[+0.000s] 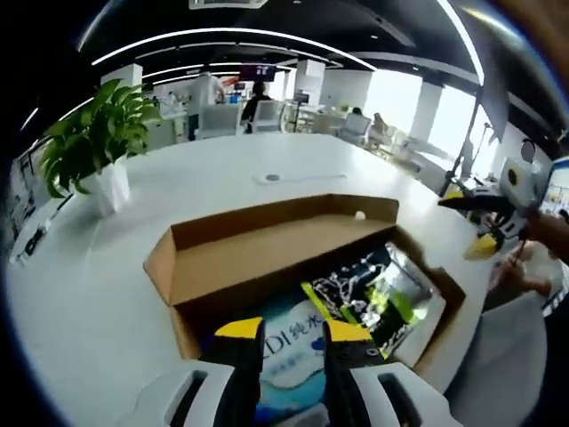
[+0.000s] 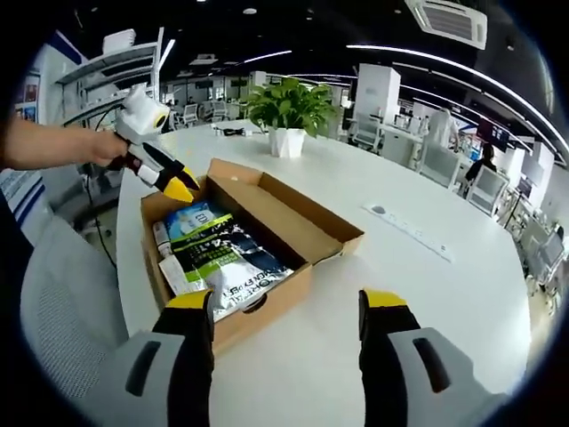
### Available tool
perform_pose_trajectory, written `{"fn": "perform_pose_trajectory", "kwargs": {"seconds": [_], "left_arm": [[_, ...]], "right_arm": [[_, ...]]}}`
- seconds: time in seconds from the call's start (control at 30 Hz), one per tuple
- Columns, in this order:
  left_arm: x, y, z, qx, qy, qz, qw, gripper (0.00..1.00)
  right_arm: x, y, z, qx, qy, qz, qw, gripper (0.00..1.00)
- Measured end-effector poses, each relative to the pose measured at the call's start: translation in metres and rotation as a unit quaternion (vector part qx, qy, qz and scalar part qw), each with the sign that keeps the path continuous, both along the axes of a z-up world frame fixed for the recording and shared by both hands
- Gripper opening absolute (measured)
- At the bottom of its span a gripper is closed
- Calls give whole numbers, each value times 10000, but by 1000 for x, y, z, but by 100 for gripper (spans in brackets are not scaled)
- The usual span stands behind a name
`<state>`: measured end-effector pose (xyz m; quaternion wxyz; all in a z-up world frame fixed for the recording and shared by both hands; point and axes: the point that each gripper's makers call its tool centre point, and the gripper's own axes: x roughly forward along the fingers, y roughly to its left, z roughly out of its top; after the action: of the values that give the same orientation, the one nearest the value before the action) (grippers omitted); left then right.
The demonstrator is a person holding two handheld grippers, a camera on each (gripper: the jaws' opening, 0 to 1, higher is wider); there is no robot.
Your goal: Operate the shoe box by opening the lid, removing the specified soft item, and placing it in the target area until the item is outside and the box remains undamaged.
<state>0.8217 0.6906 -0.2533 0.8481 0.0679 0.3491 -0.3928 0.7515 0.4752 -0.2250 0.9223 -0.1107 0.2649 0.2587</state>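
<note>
Shoe box (image 2: 238,238) on the white table (image 2: 418,267), lid (image 1: 267,249) already folded open. Soft packs (image 2: 218,253) lie inside. The left gripper (image 1: 293,331), jaws parted narrowly, hovers over the blue pack (image 1: 289,342); the right gripper (image 2: 286,307) waits wide, empty. Removal stage: next comes descent and closure on the pack, clear of the cardboard walls.

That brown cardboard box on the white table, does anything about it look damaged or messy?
Nothing stands out. The brown cardboard shoe box sits open with its lid flap folded back, walls unbent. The soft printed packets lie inside, none spilled onto the white table.
</note>
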Motion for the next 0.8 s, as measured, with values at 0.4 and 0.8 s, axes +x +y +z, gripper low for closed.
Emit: {"fn": "perform_pose_trajectory", "kwargs": {"seconds": [0.4,0.8], "left_arm": [[-10,-20,-22,-263,416,-129,9987,26],[-12,-34,-35,-367,725,-208,9965,27]], "right_arm": [[-8,-2,-1,-23,-12,-34,10000,64],[-12,-5,-2,-25,-4,-75,10000,64]]}}
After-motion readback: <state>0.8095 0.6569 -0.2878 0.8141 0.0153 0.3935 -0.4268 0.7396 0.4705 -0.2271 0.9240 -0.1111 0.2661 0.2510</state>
